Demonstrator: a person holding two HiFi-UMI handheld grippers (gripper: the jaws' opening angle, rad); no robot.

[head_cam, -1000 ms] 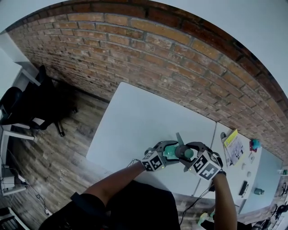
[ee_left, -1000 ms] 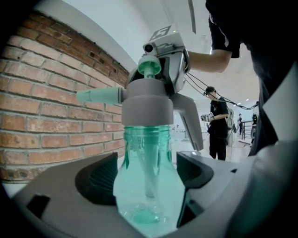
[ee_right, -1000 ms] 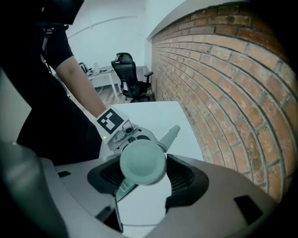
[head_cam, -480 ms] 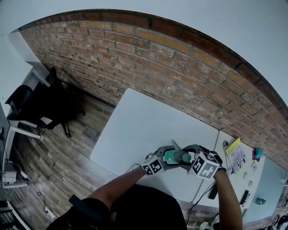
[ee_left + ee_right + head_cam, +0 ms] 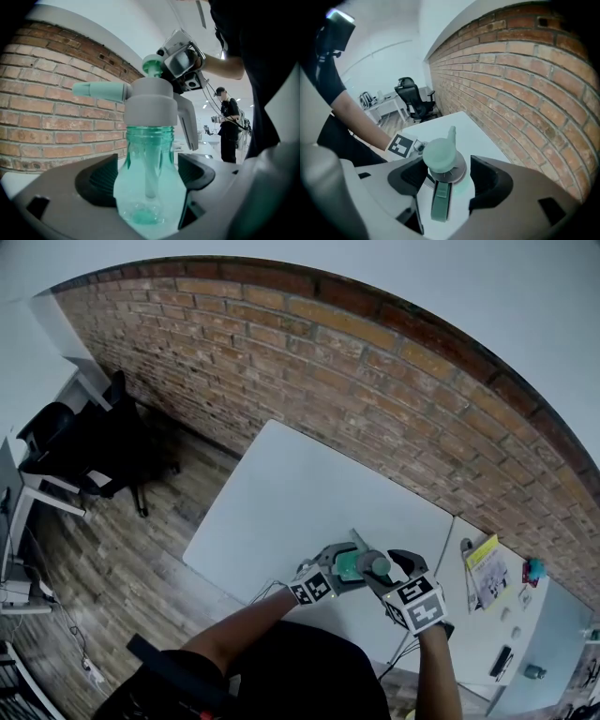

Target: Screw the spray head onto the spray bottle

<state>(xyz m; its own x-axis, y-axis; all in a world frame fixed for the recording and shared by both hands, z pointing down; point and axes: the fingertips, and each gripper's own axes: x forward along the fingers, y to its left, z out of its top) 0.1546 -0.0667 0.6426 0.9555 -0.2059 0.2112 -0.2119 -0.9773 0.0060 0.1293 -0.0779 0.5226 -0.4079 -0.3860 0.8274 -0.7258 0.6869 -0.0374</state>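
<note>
Left gripper view gives you the translucent teal plastic spray bottle (image 5: 147, 206) standing upright between the ribbed black pads (image 5: 101, 180) of your left gripper (image 5: 147, 177). The pads are clenched on its flaring shoulders from both sides, so you are grasping it in the air above the smooth white table (image 5: 281, 493). Inside the bottle a pale dip tube (image 5: 150, 173) hangs down the middle toward the dimpled base. On the ridged neck sits the matte grey plastic spray head (image 5: 152, 105), its mint nozzle pointing left toward the rough red brick wall (image 5: 42, 108) and its trigger hanging on the right. Your right gripper (image 5: 449, 177) reaches over it from above. Its jaws are closed on the head's round grey collar, with the domed mint cap between the pads and the trigger pointing back toward that camera.
</note>
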